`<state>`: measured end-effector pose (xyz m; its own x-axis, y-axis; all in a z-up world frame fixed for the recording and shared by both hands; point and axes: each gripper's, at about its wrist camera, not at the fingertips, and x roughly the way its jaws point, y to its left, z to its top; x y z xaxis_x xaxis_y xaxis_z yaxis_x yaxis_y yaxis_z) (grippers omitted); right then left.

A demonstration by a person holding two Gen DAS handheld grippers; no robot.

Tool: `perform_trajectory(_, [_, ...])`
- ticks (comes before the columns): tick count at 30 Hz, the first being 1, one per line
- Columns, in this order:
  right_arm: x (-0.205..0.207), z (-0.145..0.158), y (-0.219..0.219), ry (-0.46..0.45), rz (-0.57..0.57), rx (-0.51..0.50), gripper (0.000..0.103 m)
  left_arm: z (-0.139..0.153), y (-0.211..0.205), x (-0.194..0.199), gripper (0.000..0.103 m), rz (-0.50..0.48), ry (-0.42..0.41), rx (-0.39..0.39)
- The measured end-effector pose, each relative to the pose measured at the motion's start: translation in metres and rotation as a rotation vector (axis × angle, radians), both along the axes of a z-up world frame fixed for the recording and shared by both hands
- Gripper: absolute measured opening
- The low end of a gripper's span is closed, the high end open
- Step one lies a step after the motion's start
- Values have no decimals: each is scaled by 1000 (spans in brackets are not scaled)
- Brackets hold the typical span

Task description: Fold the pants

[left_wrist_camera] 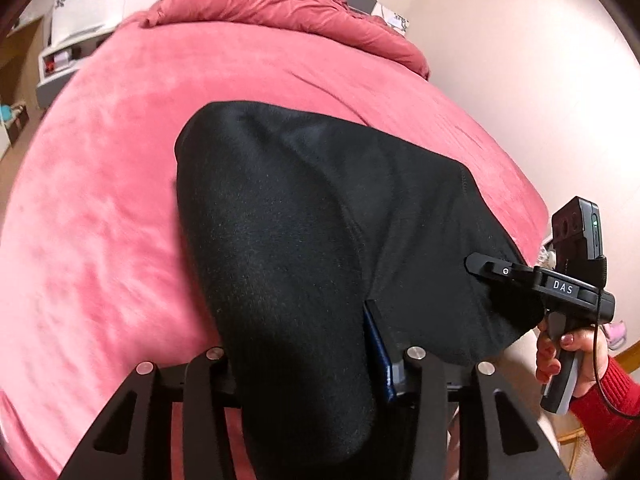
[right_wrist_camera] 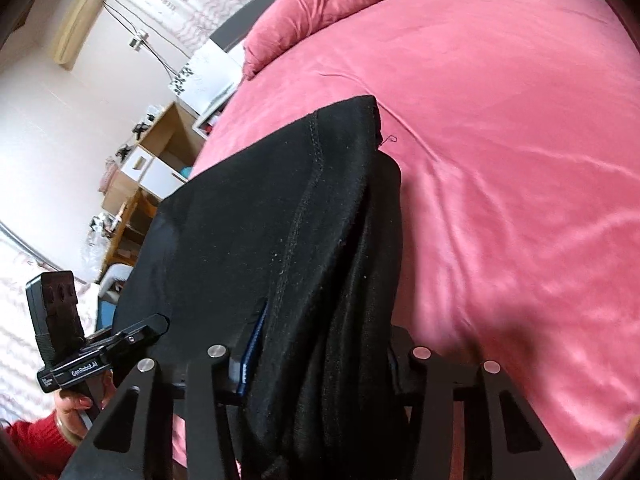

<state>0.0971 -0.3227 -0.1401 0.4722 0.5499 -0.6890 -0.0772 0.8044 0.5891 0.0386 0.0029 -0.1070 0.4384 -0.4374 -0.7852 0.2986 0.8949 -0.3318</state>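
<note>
Black pants (left_wrist_camera: 320,200) lie on a pink bed (left_wrist_camera: 100,200), with their near edge raised off the cover. My left gripper (left_wrist_camera: 304,344) is shut on a thick bunch of that edge; its blue pad (left_wrist_camera: 376,352) presses the cloth and the fingertips are buried in it. In the right wrist view the pants (right_wrist_camera: 280,200) show a stitched seam, and my right gripper (right_wrist_camera: 320,344) is shut on the folded layers beside its blue pad (right_wrist_camera: 248,356). Each view shows the other gripper gripping the same edge: the right gripper (left_wrist_camera: 476,262), the left gripper (right_wrist_camera: 160,322).
A rumpled pink duvet (left_wrist_camera: 280,0) is heaped at the head of the bed. A white bedside unit (left_wrist_camera: 68,56) and wooden shelves (right_wrist_camera: 160,152) stand along one side, a bare wall (left_wrist_camera: 520,40) along the other. A hand in a red sleeve (left_wrist_camera: 560,352) holds the right gripper.
</note>
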Motion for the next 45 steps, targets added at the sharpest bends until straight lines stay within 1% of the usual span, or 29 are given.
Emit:
perform_trajectory(3, [22, 6, 11, -26, 5, 13, 48, 9, 14, 21, 47, 40, -9, -5])
perform_trajectory(9, [80, 24, 34, -94, 34, -23, 48, 18, 29, 70, 47, 102, -24, -24])
perform_trajectory(12, [103, 27, 41, -112, 41, -41, 48, 18, 31, 95, 47, 129, -31, -22])
perform_trajectory(15, [128, 22, 41, -101, 19, -40, 48, 15, 28, 117, 47, 140, -32, -9])
perform_trajectory(19, [149, 4, 34, -64, -11, -40, 48, 2, 22, 139, 48, 134, -17, -1])
perform_trajectory(20, [152, -1, 32, -52, -13, -43, 48, -5, 22, 144, 50, 141, 4, -5])
perform_trajectory(21, [153, -9, 31, -35, -17, -44, 51, -12, 17, 150, 55, 152, 21, -8])
perform_trajectory(22, [154, -13, 31, -27, -24, -44, 56, -22, 20, 152, 57, 165, 39, -26])
perform_trajectory(23, [154, -19, 28, -18, -40, -35, 57, -29, 24, 145, 63, 175, 43, -50])
perform_trajectory(24, [152, -23, 23, -19, -55, -5, 57, -33, 26, 146, 67, 182, 42, -74])
perform_trajectory(25, [152, -26, 20, -23, -65, 15, 57, -37, 31, 145, 69, 189, 44, -107])
perform_trajectory(26, [151, -26, 20, -29, -67, 14, 57, -40, 32, 144, 71, 192, 48, -119])
perform_trajectory(27, [150, -25, 22, -37, -63, 4, 57, -41, 32, 145, 71, 194, 51, -130])
perform_trajectory(29, [147, -24, 23, -41, -58, -10, 58, -39, 34, 141, 71, 189, 41, -118])
perform_trajectory(32, [143, -22, 22, -27, -70, 1, 60, -32, 35, 132, 71, 185, 22, -73])
perform_trajectory(35, [137, -19, 17, -3, -107, 13, 65, -26, 30, 123, 71, 206, 8, -49])
perform_trajectory(36, [138, -17, 17, 2, -116, 6, 68, -25, 27, 120, 71, 218, 3, -43])
perform_trajectory(37, [134, -15, 17, 7, -132, -16, 73, -25, 25, 116, 71, 228, 1, -41])
perform_trajectory(39, [129, -12, 17, 10, -147, -58, 76, -26, 29, 108, 71, 243, 5, -44])
perform_trajectory(42, [118, -6, 19, 4, -156, -113, 76, -27, 33, 106, 71, 267, 8, -54])
perform_trajectory(45, [103, 10, 26, -18, -177, -245, 76, -28, 35, 102, 71, 277, 16, -63])
